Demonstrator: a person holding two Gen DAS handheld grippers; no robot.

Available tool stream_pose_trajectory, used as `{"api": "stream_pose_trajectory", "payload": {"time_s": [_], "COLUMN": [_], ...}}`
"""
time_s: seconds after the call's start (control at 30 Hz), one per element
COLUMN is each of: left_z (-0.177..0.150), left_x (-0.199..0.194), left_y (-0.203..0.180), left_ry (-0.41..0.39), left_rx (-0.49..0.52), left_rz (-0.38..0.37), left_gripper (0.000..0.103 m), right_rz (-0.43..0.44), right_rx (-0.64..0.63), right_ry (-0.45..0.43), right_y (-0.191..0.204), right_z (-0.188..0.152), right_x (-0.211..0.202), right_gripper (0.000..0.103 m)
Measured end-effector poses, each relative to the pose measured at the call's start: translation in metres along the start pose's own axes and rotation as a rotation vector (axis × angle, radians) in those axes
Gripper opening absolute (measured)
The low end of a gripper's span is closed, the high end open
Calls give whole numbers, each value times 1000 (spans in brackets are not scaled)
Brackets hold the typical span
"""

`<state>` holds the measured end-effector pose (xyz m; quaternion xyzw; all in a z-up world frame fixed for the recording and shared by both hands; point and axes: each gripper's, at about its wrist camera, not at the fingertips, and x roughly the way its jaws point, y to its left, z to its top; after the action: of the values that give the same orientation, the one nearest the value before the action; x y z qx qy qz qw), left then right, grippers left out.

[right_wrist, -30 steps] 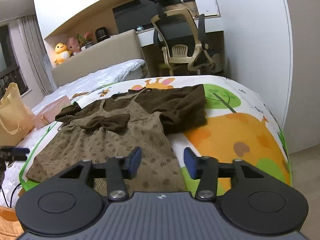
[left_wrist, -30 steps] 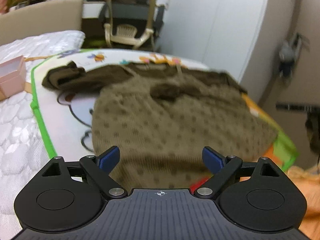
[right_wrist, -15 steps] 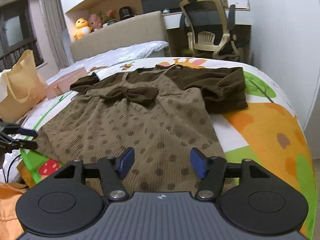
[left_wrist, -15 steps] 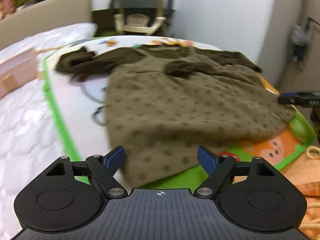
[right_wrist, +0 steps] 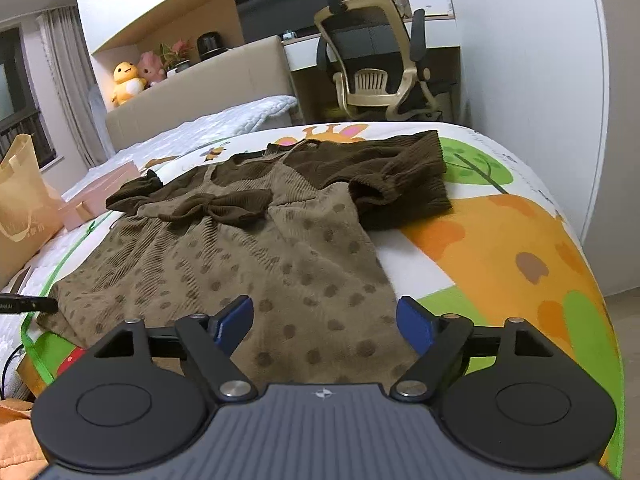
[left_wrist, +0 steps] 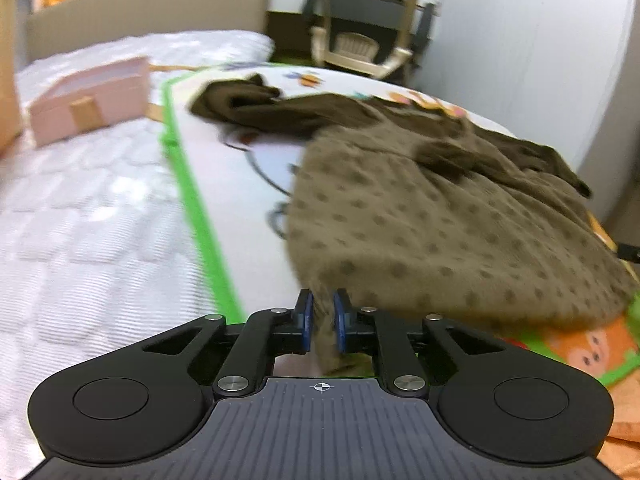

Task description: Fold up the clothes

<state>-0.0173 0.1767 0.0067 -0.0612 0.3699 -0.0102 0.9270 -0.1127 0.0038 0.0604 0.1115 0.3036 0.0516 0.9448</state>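
The dotted brown dress (right_wrist: 248,264) lies flat on the cartoon play mat (right_wrist: 500,240). Your left gripper (left_wrist: 320,316) pinches its near left hem corner. Your right gripper (right_wrist: 325,320) is opening over the hem's right corner, nothing pinched; lower it and close before lifting both evenly.

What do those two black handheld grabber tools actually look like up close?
Both look alike. The left gripper and the right gripper each have a matte black body with two round discs, a ribbed grey centre plate bearing a small crosshair mark, silver rivets on angled black linkage arms, and blue pads on the fingers. No cables or sleeves show.
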Motion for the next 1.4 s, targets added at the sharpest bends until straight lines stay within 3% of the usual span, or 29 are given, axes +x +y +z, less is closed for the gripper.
{"api": "stream_pose_trajectory", "payload": {"time_s": [0.13, 0.17, 0.23, 0.3, 0.33, 0.5, 0.63, 0.73, 0.9, 1.03, 1.13, 1.23, 1.33, 1.4], "left_z": [1, 1, 0, -1, -2, -4, -5, -11, -21, -29, -29, -24, -23, -23], "left_x": [-10, -12, -17, -20, -19, -34, -37, -17, 5, 6, 6, 13, 17, 18], "left_y": [13, 14, 15, 13, 6, -39, -81, -98, -92, -85, -84, -87, -92, -96], "left_ry": [-4, -2, 3, 13, 12, -62, -72, -14, 61, 43, 34, 23, 2, -14], "left_rx": [-17, -22, -33, -35, -20, 148, 315, 392, 439, 485, 494, 484, 483, 493], "left_rz": [54, 21, -44, -113, -117, -205, -325, -312, -267, -252, -235, -223, -228, -234], "left_gripper": [13, 13, 21, 47, 48, 47, 50, 54, 54, 56, 65, 65, 59, 39], "right_rz": [-9, -27, -64, -64, -62, -22, 142, 225, 240, 249, 264, 277, 286, 294], "right_rx": [-44, -66, -114, -120, -108, -157, -218, -272, -268, -185, -146, -108, -78, -64], "right_ry": [42, 62, 90, 96, 92, 29, 66, 132, 170, 169, 167, 164, 159, 154], "right_y": [5, 7, 10, 10, 9, 24, 52, 71, 73, 58, 54, 51, 47, 45], "right_z": [-4, -6, -12, -15, -15, -9, -7, -14, -19, -15, -14, -12, -11, -11], "right_x": [6, 9, 13, 14, 13, -3, -4, 7, 19, 22, 24, 27, 28, 28], "right_gripper": [85, 85, 85, 85, 85, 85, 85, 85, 85, 86, 88, 91, 92, 93]}}
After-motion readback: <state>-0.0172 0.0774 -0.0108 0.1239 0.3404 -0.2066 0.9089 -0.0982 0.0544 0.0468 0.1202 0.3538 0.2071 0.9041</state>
